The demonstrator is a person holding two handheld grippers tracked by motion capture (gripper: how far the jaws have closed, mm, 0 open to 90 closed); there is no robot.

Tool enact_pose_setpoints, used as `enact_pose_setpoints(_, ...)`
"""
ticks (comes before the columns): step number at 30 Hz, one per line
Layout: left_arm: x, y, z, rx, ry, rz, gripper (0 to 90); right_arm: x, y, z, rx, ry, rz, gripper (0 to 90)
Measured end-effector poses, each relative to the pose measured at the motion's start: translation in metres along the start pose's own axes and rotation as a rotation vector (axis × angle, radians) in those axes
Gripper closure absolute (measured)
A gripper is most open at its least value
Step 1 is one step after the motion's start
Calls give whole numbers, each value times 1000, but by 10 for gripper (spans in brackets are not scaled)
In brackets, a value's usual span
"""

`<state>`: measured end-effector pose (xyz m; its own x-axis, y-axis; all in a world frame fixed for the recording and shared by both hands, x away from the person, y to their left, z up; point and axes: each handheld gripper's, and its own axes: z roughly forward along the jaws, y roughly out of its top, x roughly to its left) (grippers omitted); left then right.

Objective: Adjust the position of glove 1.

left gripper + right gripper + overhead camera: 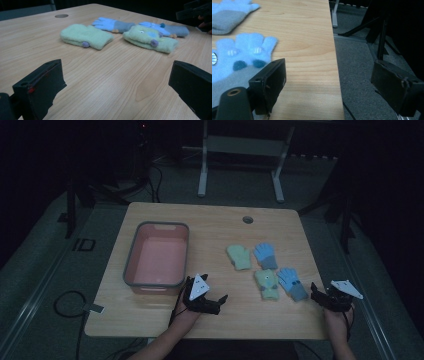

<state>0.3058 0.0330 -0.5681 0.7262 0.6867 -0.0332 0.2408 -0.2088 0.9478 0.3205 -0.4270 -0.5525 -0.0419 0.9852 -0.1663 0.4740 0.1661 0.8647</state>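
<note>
Left gripper, lower centre of the high view: jaws spread, nothing between them, above bare table. Right gripper, lower right at the table edge: jaws spread, empty. Four gloves lie right of centre: two green gloves, two blue gloves. The nearer blue glove lies just beside the right gripper. Pink tub sits at left

From my seat: pink plastic tub with grey rim sits left on the wooden table, four knitted gloves clustered right of it, my grippers nearest me.
</note>
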Motion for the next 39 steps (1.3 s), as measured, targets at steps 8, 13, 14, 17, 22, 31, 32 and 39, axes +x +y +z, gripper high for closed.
enact_pose_setpoints(8,-3,0,0,4,14,28,3,0,0,2,37,-11,3,129)
enact_pose_setpoints(13,-3,0,0,1,12,27,3,-2,1,3,57,0,13,129)
enact_pose_setpoints(14,-3,0,0,-1,10,25,3,-3,1,3,59,12,17,128)
enact_pose_setpoints(17,-2,0,0,-2,9,14,3,-3,0,2,46,28,19,127)
enact_pose_setpoints(22,-3,0,0,-5,12,23,3,-3,0,2,44,35,11,127)
enact_pose_setpoints(31,-2,0,0,-8,-4,18,3,-3,1,2,38,30,13,127)
enact_pose_setpoints(32,-2,0,0,-7,-4,24,3,-3,0,2,37,27,13,127)
enact_pose_setpoints(39,-2,-1,-1,-14,-7,16,3,-3,0,2,45,29,21,127)
